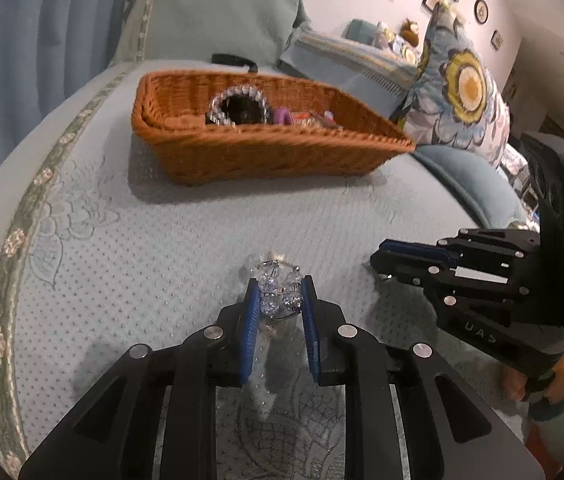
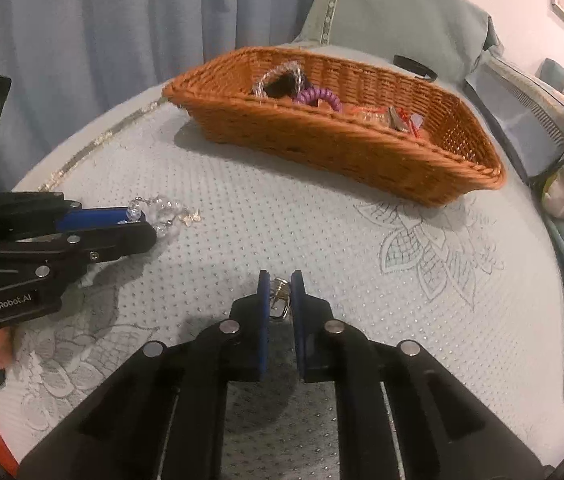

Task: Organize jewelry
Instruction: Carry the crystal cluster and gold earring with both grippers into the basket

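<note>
Pinching a light, slippery crystal bracelet, the left gripper faces the basket at twelve o'clock; the right gripper nips a small metal ring, best held at its band.

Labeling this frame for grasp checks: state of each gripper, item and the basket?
left gripper: shut on crystal bead bracelet, at the bedspread
right gripper: shut on small metal ring
wicker basket: upright on the bedspread, holding jewelry
purple coil band: inside the wicker basket
</note>
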Demonstrator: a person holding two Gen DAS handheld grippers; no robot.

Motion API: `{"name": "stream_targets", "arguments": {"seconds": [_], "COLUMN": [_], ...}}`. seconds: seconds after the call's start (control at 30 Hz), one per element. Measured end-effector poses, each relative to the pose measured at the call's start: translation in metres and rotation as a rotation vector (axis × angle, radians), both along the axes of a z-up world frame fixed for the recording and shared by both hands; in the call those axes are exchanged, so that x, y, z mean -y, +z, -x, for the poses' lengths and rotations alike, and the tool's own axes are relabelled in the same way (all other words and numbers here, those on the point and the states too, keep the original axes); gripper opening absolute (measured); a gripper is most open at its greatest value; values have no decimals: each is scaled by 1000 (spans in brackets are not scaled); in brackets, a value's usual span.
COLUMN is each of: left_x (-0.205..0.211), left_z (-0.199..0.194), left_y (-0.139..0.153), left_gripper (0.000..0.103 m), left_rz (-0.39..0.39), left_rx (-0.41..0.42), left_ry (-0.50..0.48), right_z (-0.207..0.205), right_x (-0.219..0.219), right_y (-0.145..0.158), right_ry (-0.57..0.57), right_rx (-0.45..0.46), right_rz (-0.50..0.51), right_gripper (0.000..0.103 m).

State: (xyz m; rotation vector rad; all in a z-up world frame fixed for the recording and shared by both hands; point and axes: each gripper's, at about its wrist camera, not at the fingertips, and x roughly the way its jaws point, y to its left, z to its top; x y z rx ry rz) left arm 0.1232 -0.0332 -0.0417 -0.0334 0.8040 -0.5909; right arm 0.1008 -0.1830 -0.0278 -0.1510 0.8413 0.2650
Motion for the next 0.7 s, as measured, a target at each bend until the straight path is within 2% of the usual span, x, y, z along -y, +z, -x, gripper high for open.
{"name": "stream_targets", "arguments": {"seconds": [0.47,0.7], "left_x": [-4,10], "left_z": [14,-3], "left_y": [49,79], "left_gripper": [18,18], "left_rz": [132,146], "left_rx": [118,178], "left_ry": [-23,-24], "right_z": [2,-20], "right_x": [32,68], "right_y": [50,83], "right_ry": [-33,-99], "right_rx": [77,120], "right_rz": [-216,-313], "right_gripper": [8,8]}}
